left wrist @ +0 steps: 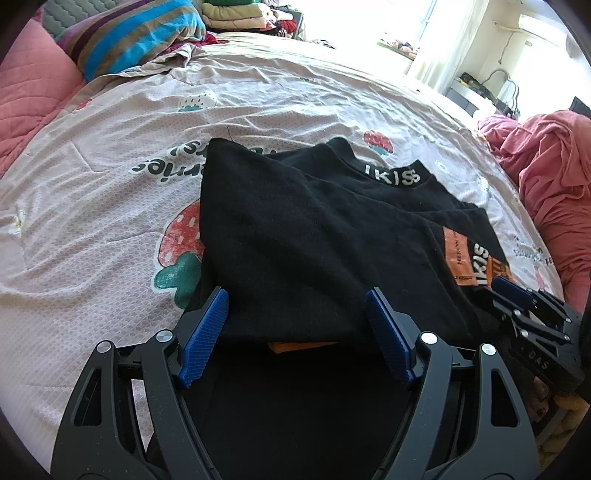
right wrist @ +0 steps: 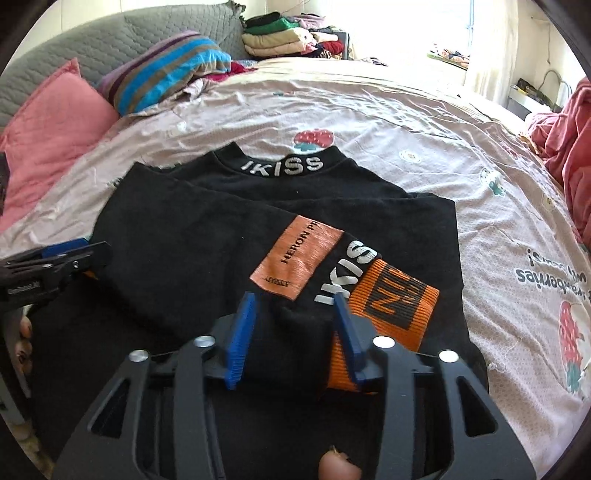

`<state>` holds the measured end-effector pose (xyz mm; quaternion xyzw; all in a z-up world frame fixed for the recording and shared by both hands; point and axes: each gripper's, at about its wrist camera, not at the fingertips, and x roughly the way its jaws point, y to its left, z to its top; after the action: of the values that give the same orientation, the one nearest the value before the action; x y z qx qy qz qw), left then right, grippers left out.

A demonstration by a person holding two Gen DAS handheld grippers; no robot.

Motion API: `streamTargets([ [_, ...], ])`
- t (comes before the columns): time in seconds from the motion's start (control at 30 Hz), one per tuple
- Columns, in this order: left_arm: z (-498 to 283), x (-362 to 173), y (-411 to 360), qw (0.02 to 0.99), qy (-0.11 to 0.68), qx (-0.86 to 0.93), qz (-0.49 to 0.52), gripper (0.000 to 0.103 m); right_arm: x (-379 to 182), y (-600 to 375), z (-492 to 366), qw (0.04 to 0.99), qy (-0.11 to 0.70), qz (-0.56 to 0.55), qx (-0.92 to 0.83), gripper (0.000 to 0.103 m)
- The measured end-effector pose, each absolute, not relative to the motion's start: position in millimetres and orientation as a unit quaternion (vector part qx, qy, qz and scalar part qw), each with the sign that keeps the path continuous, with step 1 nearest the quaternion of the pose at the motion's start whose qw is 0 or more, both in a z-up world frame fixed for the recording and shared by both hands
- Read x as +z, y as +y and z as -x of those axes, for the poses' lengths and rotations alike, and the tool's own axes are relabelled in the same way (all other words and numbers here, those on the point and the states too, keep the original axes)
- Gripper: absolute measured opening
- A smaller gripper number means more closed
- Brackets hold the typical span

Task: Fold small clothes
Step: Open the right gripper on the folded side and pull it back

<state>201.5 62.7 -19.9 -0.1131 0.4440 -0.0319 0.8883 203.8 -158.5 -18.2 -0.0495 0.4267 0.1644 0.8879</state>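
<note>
A black sweatshirt [right wrist: 207,236] lies partly folded on a bed covered by a pale strawberry-print sheet [left wrist: 110,122], its collar lettered "IKISS" at the far side and both sleeves laid across the body. The left gripper [left wrist: 295,317] sits at the near edge of the garment with its blue pads spread wide apart; black cloth lies between and beneath them, and a sliver of orange shows under the folded edge, but the pads clamp nothing. The right gripper [right wrist: 295,325] is at the sleeve end, its blue pads parted on either side of a bunched fold of black fabric next to the orange ribbed cuff [right wrist: 395,306]; whether they press that fold cannot be told. An orange patch [right wrist: 295,258] reading "HERON" lies just beyond the right gripper. At the head of the bed rest a pink pillow [right wrist: 55,125] and a striped pillow [right wrist: 166,70], with a stack of folded clothes [right wrist: 288,33] behind them and a pink blanket [left wrist: 554,162] heaped to the right.
</note>
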Motion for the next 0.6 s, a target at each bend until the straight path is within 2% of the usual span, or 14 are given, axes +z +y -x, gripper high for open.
streamTargets([
  [0.13,-197.9,-15.2,63.5,0.890,0.438,-0.034,0.118,0.069,-9.4,-162.4,-198.3,0.892,0.418,0.033,0.168,0.056],
  [0.4,-193.4,-9.7,60.2,0.893,0.434,-0.036,0.116,0.069,-1.3,-166.3,-193.2,0.897,0.408,0.016,0.166,0.077],
  [0.47,-191.5,-7.2,60.6,0.894,0.431,-0.034,0.117,0.071,0.4,-166.8,-192.5,0.899,0.405,0.015,0.164,0.084],
  [0.53,-188.6,-3.4,60.8,0.896,0.427,-0.029,0.116,0.080,2.7,-167.4,-190.6,0.902,0.400,0.016,0.161,0.088],
  [0.6,-185.4,1.2,62.0,0.899,0.421,-0.026,0.117,0.083,5.8,-168.6,-189.2,0.905,0.395,0.016,0.160,0.094],
])
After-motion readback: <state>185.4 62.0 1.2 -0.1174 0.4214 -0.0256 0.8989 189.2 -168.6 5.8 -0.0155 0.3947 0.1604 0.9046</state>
